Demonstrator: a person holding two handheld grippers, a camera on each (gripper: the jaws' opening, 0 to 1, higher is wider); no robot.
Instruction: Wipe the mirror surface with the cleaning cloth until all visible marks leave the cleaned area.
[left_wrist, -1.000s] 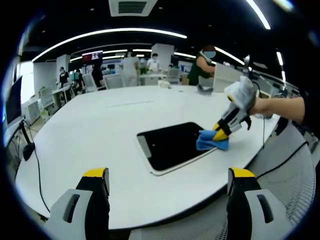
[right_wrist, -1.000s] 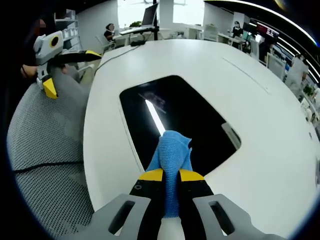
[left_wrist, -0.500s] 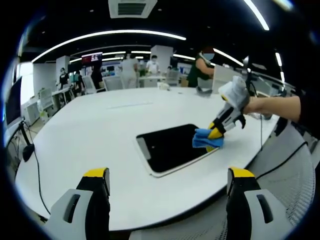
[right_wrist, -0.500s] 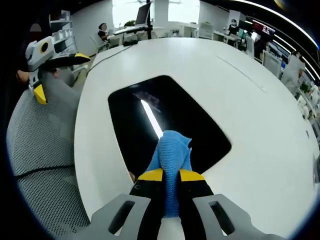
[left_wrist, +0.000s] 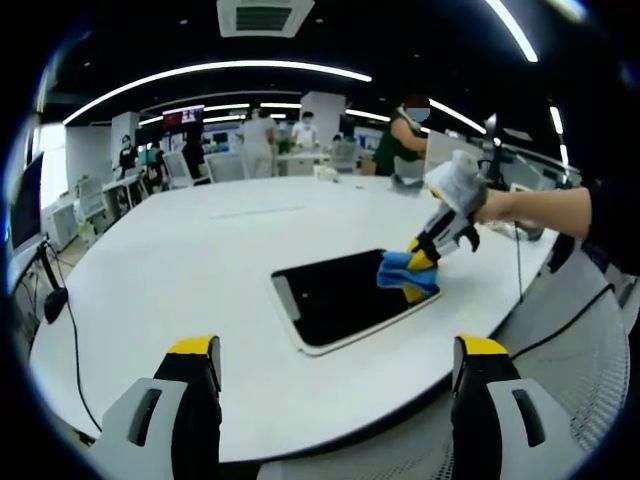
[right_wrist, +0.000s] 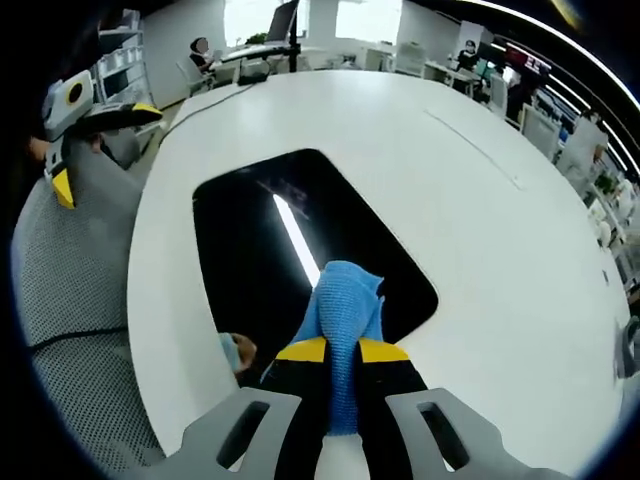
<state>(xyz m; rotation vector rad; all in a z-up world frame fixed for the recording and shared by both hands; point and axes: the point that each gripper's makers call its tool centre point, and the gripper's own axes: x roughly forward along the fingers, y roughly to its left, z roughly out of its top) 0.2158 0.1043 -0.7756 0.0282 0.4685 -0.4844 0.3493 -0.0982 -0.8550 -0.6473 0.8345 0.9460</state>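
Note:
A dark rectangular mirror (left_wrist: 340, 293) with a white frame lies flat on the white table (left_wrist: 180, 270). In the right gripper view the mirror (right_wrist: 260, 240) reflects a ceiling light strip. My right gripper (right_wrist: 340, 352) is shut on a blue cleaning cloth (right_wrist: 343, 315), pressed on the mirror's near edge. In the left gripper view the right gripper (left_wrist: 418, 266) and the cloth (left_wrist: 404, 275) rest on the mirror's right end. My left gripper (left_wrist: 335, 350) hangs open in front of the table edge, well apart from the mirror; it also appears in the right gripper view as the left gripper (right_wrist: 62, 140).
A grey mesh chair (right_wrist: 70, 300) stands beside the table near the mirror. A cable (left_wrist: 70, 330) hangs off the table's left side. Desks, monitors and several people fill the office behind. The far half of the table (right_wrist: 480, 200) is bare.
The right gripper has slid the cloth further onto the mirror, leftward in the left gripper view. The left gripper has stayed still.

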